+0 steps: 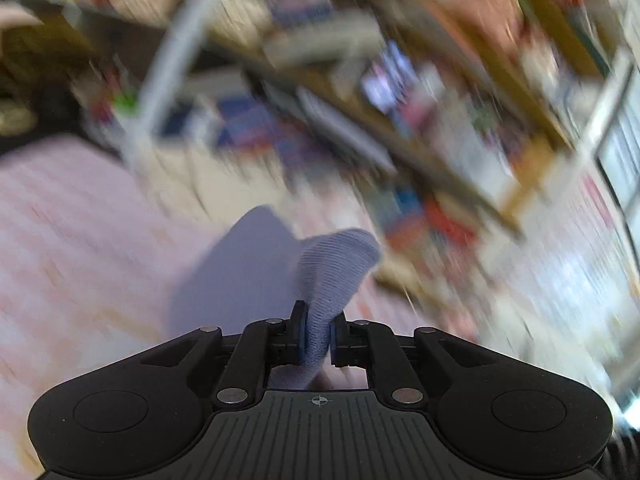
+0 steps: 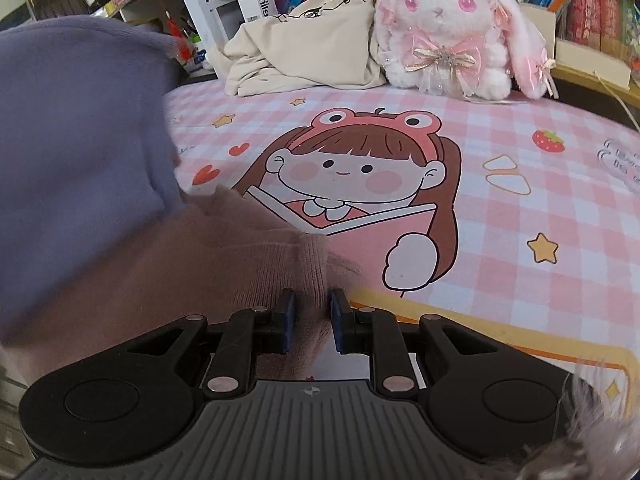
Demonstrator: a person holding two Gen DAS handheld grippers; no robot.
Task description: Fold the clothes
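Currently we hold one knit garment off the bed with both grippers. The left gripper (image 1: 319, 334) is clamped on a ribbed lavender edge of the garment (image 1: 332, 276), which rises out of the jaws and curls over to the right; the left wrist view is heavily motion-blurred, so we can read little beyond the cloth, the pink bed below and the shelving behind. The right gripper (image 2: 312, 320) is clamped on a pinkish-beige ribbed part of the same garment (image 2: 248, 252), with the lavender body (image 2: 76, 136) hanging as a large mass to the left of the frame, raised above the bed sheet (image 2: 500, 152). We cannot tell whether the two colours are panels of one piece or two layers. No folded stack is visible on the bed sheet; its printed centre lies bare. A crumpled cream garment (image 2: 304, 48) sits unfolded at the far edge of the bed beside a plush rabbit (image 2: 456, 28). We judge that the held garment is in mid-handling, neither spread flat nor folded, and that the cream garment remains to be folded if it belongs to the task. Folds already made in the lavender body, if any, are not readable.
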